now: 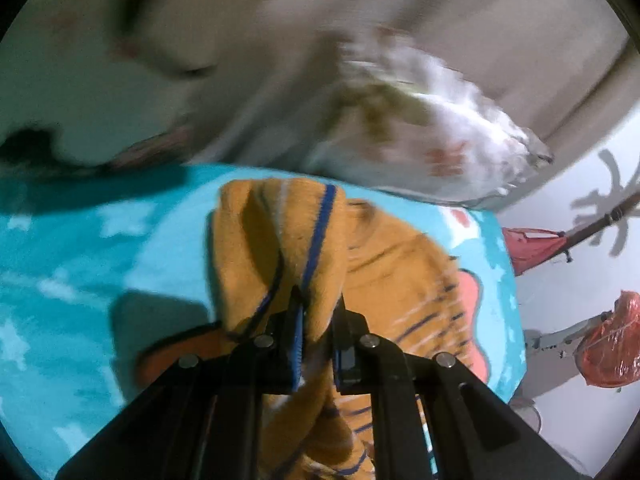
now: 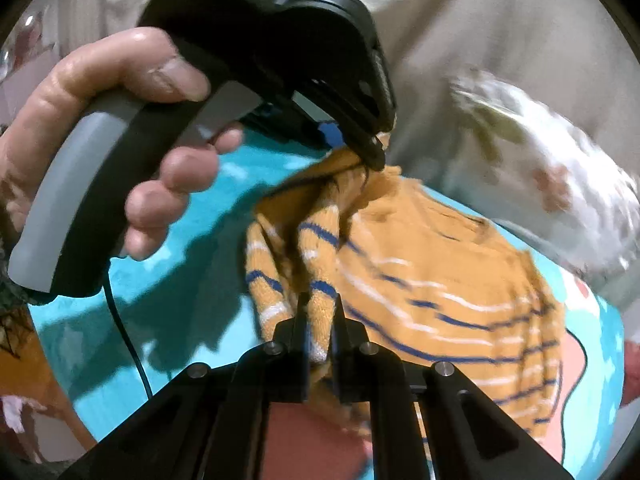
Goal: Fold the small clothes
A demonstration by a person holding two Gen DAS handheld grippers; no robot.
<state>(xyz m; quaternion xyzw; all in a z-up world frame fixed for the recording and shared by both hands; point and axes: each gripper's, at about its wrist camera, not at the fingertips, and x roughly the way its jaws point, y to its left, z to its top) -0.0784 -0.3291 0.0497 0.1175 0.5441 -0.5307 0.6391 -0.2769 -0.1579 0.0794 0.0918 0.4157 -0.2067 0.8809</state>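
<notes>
Here, one orange striped sweater (image 2: 440, 280) over a turquoise blanket (image 1: 80, 280), two grippers on it.
Left gripper (image 1: 318, 300) and right gripper (image 2: 320, 300) each point steeply down, jaws clenched on a bunched fold of the knit; one hand (image 2: 100, 140) wraps the left handle.

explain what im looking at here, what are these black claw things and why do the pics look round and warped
Each black claw is a hand-held two-finger tool with a fisheye camera looking along its fingers, hence the round, warped pictures. One picture comes from the left tool, the other from the right tool. In the right view you also see the person's left hand gripping the other tool's handle. Both tools are shut on bunched edges of an orange striped sweater, which lies partly on a turquoise blanket. A white garment lies beyond, blurred.
</notes>
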